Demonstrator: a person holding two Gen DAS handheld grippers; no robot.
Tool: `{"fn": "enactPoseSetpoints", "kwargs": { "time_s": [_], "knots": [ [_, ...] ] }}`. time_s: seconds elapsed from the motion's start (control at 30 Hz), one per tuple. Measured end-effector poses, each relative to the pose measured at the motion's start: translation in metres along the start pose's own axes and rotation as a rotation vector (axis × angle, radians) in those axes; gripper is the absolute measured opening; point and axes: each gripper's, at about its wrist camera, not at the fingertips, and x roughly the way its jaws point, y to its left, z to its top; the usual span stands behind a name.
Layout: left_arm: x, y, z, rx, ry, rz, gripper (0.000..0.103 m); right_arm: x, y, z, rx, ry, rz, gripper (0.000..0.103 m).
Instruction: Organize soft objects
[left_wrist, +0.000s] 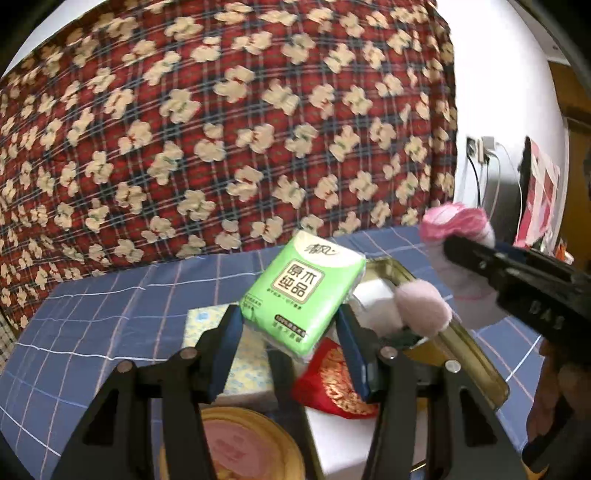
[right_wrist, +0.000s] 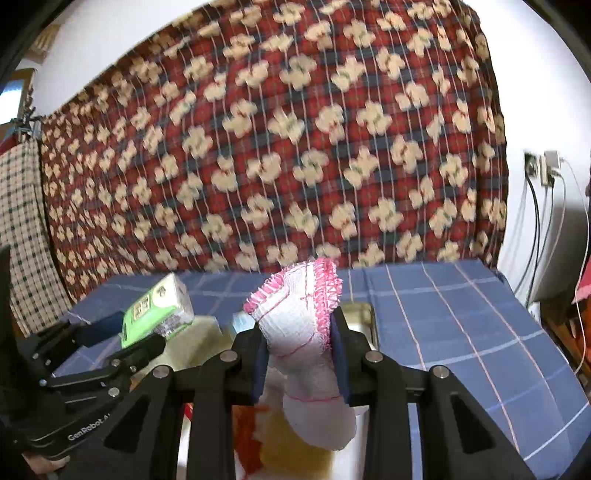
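My left gripper (left_wrist: 290, 332) is shut on a green tissue pack (left_wrist: 301, 291) and holds it above the table; the pack also shows in the right wrist view (right_wrist: 159, 314). My right gripper (right_wrist: 300, 352) is shut on a white sock with a pink frilled cuff (right_wrist: 301, 314), lifted above a gold tin box (right_wrist: 364, 317). In the left wrist view the sock (left_wrist: 456, 229) and the right gripper (left_wrist: 476, 258) hang over the tin (left_wrist: 469, 347). A pink fluffy pad (left_wrist: 421, 306), a white soft item (left_wrist: 373, 295) and a red embroidered pouch (left_wrist: 332, 380) lie below.
A blue checked cloth (left_wrist: 110, 314) covers the table. A floral tissue box (left_wrist: 243, 362) and a round gold lid (left_wrist: 236, 443) lie near me. A red patterned quilt (left_wrist: 221, 129) hangs behind. Cables and a wall socket (right_wrist: 543, 170) are at the right.
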Motion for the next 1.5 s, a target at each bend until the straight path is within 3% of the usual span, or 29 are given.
{"fn": "enactPoseSetpoints", "kwargs": {
  "time_s": [0.53,0.6,0.63,0.73,0.8,0.83,1.17,1.5],
  "knots": [
    [0.023,-0.023,-0.007,0.041,0.051,-0.013,0.052,0.013,-0.017,-0.043,0.014,0.115,-0.013,0.034],
    [0.023,-0.027,-0.007,0.059,0.053,-0.008,0.056,0.014,-0.017,-0.046,0.019,0.120,-0.005,0.048],
    [0.022,-0.029,-0.008,0.071,0.047,-0.003,0.056,0.014,-0.016,-0.047,0.016,0.120,0.005,0.049],
    [0.017,-0.030,-0.007,0.085,0.033,0.005,0.069,0.012,-0.011,-0.049,-0.004,0.116,0.001,0.054],
    [0.012,-0.027,-0.006,0.072,0.017,0.011,0.073,0.008,-0.011,-0.050,0.004,0.101,-0.007,0.070],
    [0.009,-0.025,-0.005,0.069,0.011,0.008,0.073,0.005,-0.012,-0.050,0.008,0.089,-0.009,0.072],
    [-0.014,-0.005,-0.004,0.012,-0.026,0.002,0.094,-0.014,-0.006,-0.052,0.032,0.051,-0.020,0.081],
    [-0.031,0.015,-0.010,-0.050,-0.044,-0.012,0.102,-0.037,0.016,-0.051,0.009,-0.012,0.003,0.082]
  ]
}}
